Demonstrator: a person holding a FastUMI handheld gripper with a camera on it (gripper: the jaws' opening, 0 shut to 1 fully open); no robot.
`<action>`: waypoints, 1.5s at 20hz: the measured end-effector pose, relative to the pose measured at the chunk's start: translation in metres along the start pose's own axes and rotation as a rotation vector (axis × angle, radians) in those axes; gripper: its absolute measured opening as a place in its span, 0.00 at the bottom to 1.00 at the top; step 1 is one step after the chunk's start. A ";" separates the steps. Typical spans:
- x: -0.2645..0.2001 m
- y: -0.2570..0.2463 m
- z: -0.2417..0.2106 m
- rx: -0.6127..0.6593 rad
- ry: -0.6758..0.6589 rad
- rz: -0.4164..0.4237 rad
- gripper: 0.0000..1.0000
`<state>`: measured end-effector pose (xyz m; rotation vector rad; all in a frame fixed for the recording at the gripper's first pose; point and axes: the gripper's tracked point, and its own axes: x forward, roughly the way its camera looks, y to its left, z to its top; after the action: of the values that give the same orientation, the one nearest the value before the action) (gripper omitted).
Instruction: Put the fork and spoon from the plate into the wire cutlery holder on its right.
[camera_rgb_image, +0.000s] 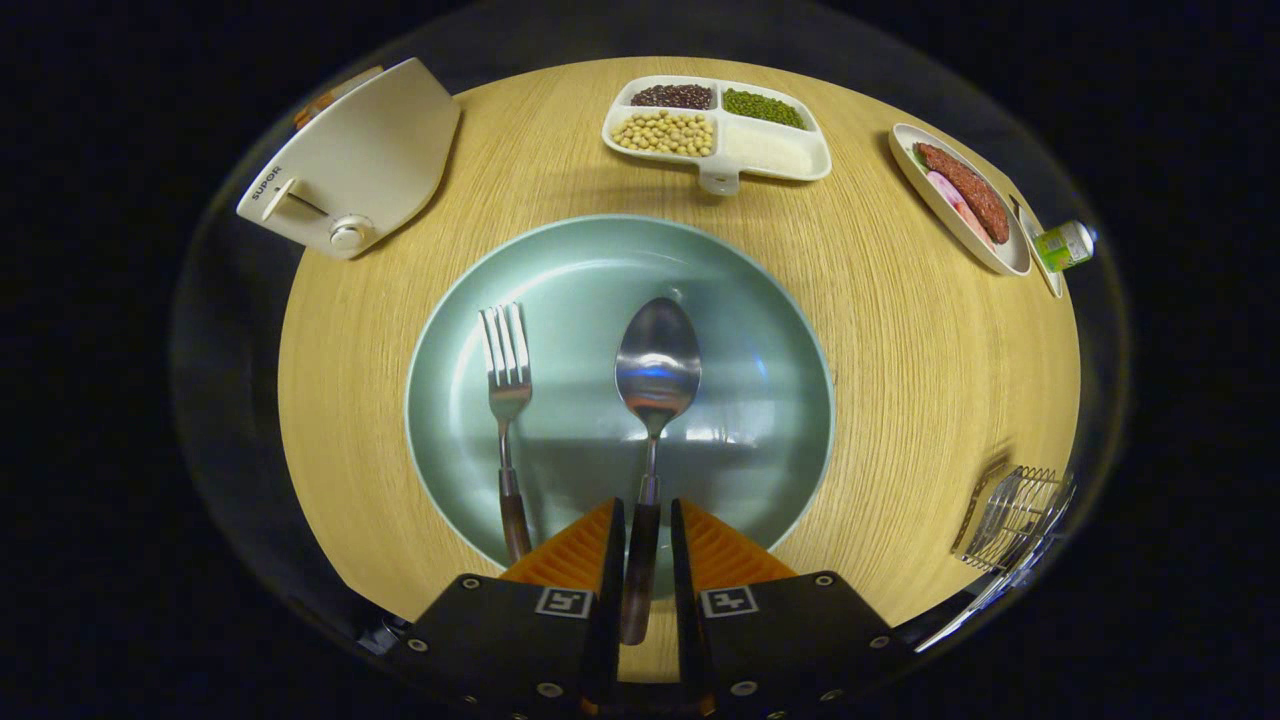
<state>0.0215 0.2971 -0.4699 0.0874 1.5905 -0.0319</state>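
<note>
A pale green plate (760, 330) lies on the round wooden table just ahead of my gripper (648, 525). On it rest a metal spoon (657, 365) and, to its left, a metal fork (507, 370), both with dark wooden handles pointing back toward me. My fingers stand on either side of the spoon's handle, low over the plate's near rim. The handle lies against the left finger, with a thin gap at the right one, so the gripper is narrowly open. The wire cutlery holder (1012, 515) stands at the table's edge, to the right of the plate.
A white kitchen appliance (350, 160) sits beyond the plate to the left. A divided white dish of beans and grains (716, 128) is straight beyond the plate. Far right are an oval dish of sliced meat (962, 195) and a small green bottle (1064, 245).
</note>
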 end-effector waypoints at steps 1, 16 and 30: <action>0.002 -0.001 0.002 0.003 -0.003 -0.002 0.20; -0.083 -0.035 0.026 -0.057 -0.205 0.109 0.04; -0.172 -0.210 -0.020 0.029 -0.336 0.031 0.04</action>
<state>-0.0112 0.0833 -0.3049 0.1222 1.2528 -0.0433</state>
